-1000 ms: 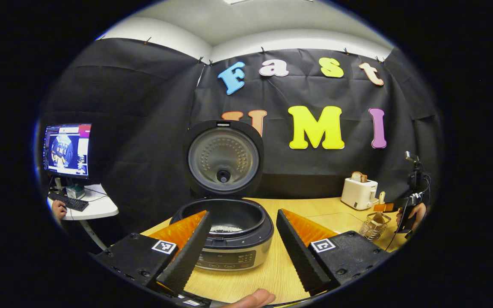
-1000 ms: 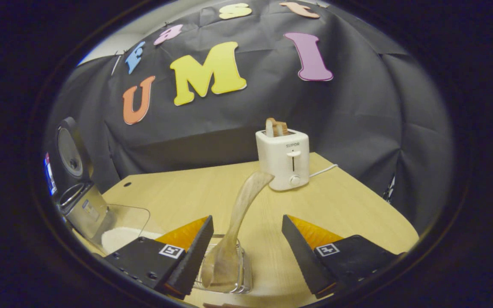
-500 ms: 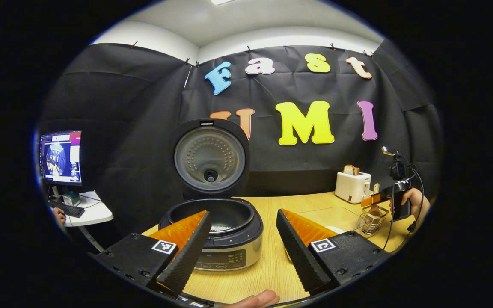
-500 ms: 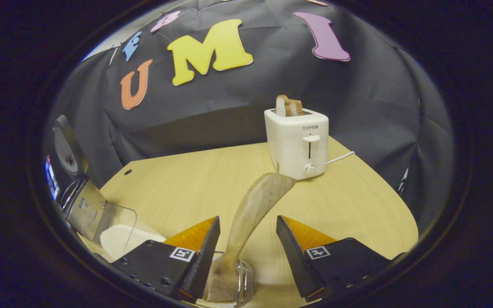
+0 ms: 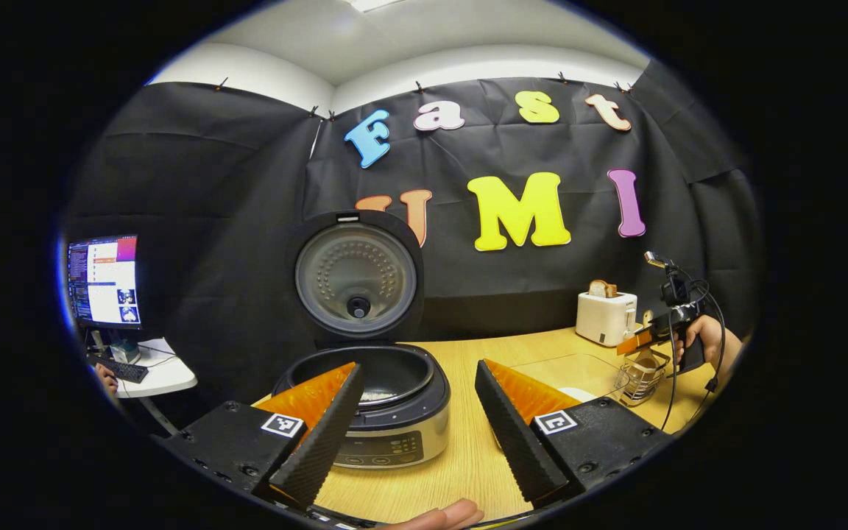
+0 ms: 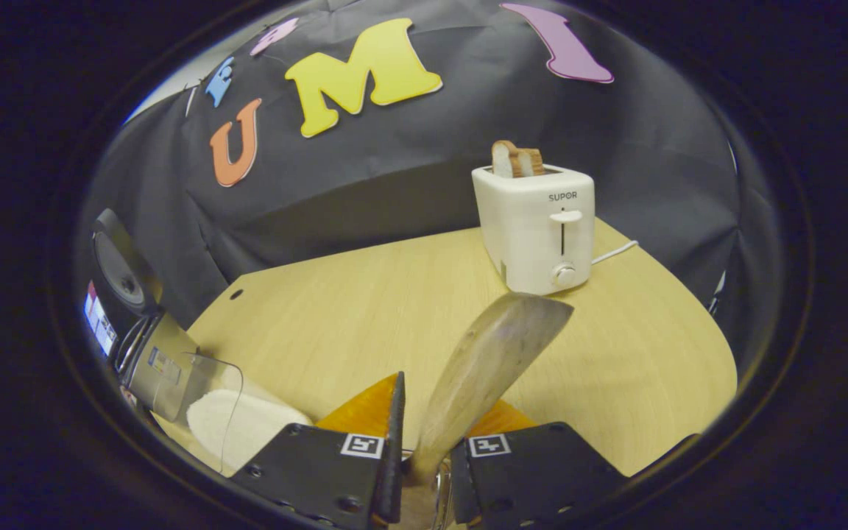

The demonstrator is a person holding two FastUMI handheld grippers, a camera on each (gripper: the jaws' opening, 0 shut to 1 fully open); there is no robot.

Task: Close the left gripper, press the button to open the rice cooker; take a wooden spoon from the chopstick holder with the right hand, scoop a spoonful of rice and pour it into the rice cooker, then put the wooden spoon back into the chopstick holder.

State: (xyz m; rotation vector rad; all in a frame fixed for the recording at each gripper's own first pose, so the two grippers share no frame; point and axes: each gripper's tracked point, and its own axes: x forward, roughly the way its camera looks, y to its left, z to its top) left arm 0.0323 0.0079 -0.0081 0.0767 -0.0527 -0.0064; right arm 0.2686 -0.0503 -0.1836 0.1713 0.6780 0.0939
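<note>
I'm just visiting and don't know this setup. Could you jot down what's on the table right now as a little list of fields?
rice cooker: lid up, a little rice in the pot
wooden spoon: handle clamped in the right gripper, over the chopstick holder
left gripper: jaws apart, holding nothing, facing the cooker
rice container: clear, white rice inside
toaster: white, bread sticking up
table: pale wood

chopstick holder (image 6: 424, 500) perhaps hidden behind fingers

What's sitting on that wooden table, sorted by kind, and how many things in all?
Kitchen appliances: 2, rice cooker and toaster
Containers: 2, clear rice container and chopstick holder
Utensils: 1, wooden spoon
Total: 5
</note>
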